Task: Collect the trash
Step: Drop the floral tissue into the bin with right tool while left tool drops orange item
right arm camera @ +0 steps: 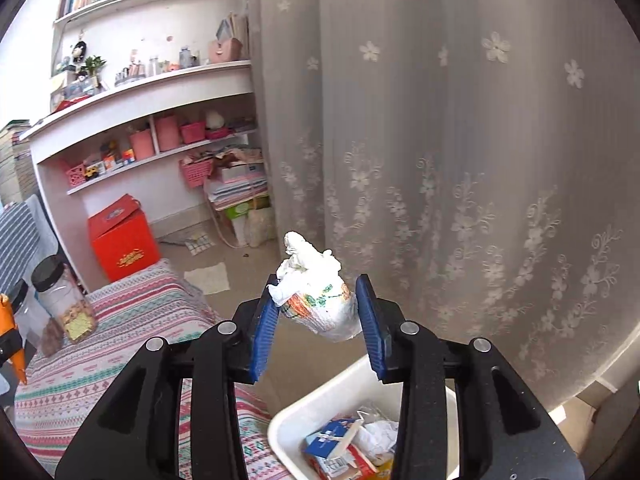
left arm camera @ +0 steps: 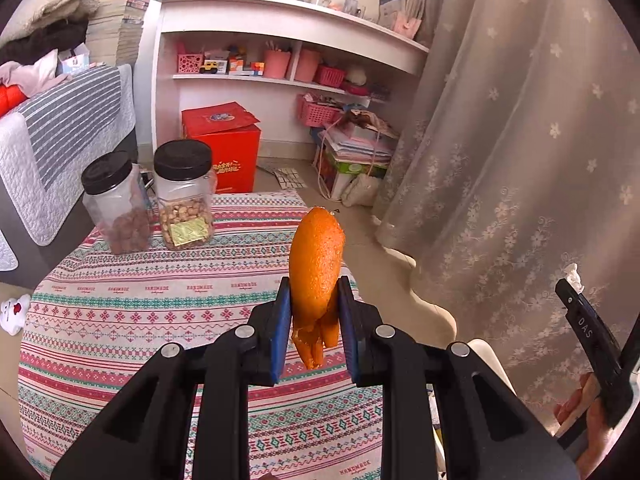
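My left gripper (left arm camera: 314, 312) is shut on an orange peel (left arm camera: 316, 268) and holds it upright above the patterned tablecloth (left arm camera: 140, 320). My right gripper (right arm camera: 318, 308) is shut on a crumpled white wrapper with tissue (right arm camera: 320, 296) and holds it in the air above a white trash bin (right arm camera: 292, 416). The bin holds several pieces of paper and packaging. The right gripper also shows at the right edge of the left wrist view (left arm camera: 576, 300), beside the curtain. The peel tip shows at the left edge of the right wrist view (right arm camera: 8, 320).
Two black-lidded plastic jars (left arm camera: 184, 196) of nuts stand at the table's far left. A red box (left arm camera: 228, 148) sits on the floor before white shelves (left arm camera: 280, 20). A floral curtain (left arm camera: 520, 140) hangs on the right. A bed (left arm camera: 60, 140) lies left.
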The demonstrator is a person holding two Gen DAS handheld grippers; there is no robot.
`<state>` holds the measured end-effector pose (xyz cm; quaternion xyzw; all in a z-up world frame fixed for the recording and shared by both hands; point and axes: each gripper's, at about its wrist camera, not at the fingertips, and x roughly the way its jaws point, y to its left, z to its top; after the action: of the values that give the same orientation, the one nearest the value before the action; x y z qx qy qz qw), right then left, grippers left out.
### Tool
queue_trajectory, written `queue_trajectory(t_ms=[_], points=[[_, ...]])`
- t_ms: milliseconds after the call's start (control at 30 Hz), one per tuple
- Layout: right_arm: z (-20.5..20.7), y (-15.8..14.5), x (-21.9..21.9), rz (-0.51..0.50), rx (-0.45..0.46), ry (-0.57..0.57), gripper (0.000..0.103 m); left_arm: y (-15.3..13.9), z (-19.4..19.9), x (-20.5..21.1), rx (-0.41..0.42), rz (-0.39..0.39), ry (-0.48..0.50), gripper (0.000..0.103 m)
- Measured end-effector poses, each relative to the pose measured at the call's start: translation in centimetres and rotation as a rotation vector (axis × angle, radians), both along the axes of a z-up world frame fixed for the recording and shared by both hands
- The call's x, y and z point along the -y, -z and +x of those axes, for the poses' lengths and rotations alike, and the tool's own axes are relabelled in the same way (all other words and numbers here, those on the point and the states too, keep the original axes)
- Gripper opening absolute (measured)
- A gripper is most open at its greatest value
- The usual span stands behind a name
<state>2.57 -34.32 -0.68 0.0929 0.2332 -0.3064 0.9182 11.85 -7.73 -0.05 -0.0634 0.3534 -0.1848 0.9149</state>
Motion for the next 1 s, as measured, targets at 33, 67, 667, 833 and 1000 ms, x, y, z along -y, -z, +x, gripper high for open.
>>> queue_trajectory(t_ms=[33, 67, 667, 833, 1000], points=[[-0.4, 0.2, 0.5, 0.001, -0.014, 0.018, 0.042, 0.0, -0.1, 0.8, 0.0, 0.0, 0.013, 0.023], [-0.9, 0.3, 1.1, 0.006, -0.027, 0.03, 0.054, -0.1, -0.3, 1.6, 0.001, -0.001, 0.029, 0.023], [-10.7, -0.6, 10.7, -0.019, 0.074, 0.392, 0.096, 0.0, -6.4, 17.2, 0.017, -0.026, 0.371, 0.024], [-11.6, -0.6, 11.9, -0.016, 0.086, 0.421, 0.096, 1.4, -7.7, 20.3, -0.016, -0.051, 0.475, 0.059], [-12.2, -1.3, 11.8, -0.037, 0.136, 0.444, 0.096, 1.8, -8.2, 21.1, -0.025, -0.046, 0.474, 0.075]])
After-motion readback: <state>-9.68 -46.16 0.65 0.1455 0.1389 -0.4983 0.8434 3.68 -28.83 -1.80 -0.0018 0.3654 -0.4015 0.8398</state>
